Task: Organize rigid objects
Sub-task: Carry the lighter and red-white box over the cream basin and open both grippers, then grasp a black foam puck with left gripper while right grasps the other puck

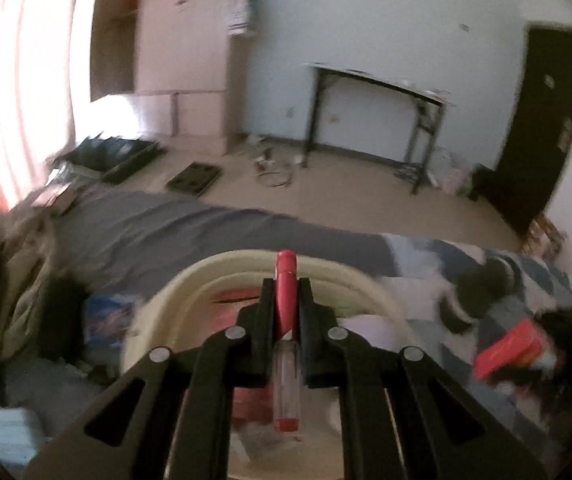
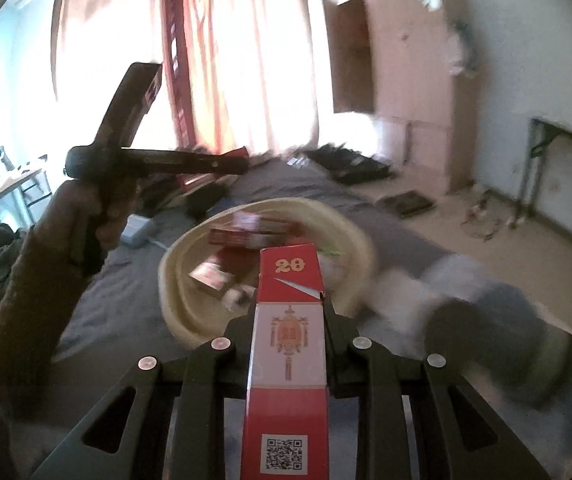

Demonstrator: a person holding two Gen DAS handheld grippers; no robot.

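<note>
The left gripper's black fingers (image 1: pixel 267 300) are clenched on a slim red-capped pen with a clear barrel (image 1: pixel 286 300), held lengthwise so its red end points out over the cream oval plastic basket (image 1: pixel 214 276) just beyond, probably ready to drop it in. The basket sits on a grey-sheeted bed (image 1: pixel 158 232), red items already inside; a flat red box (image 1: pixel 510 348) lies to the right on the patterned bedding.

From the right wrist, the right gripper's fingers (image 2: pixel 328 312) grip a tall red-and-white cardboard carton marked 20 (image 2: pixel 289 328), upright and aimed at the same basket (image 2: pixel 174 300). To the left, the left gripper (image 2: pixel 230 162) hovers above the bed.
</note>
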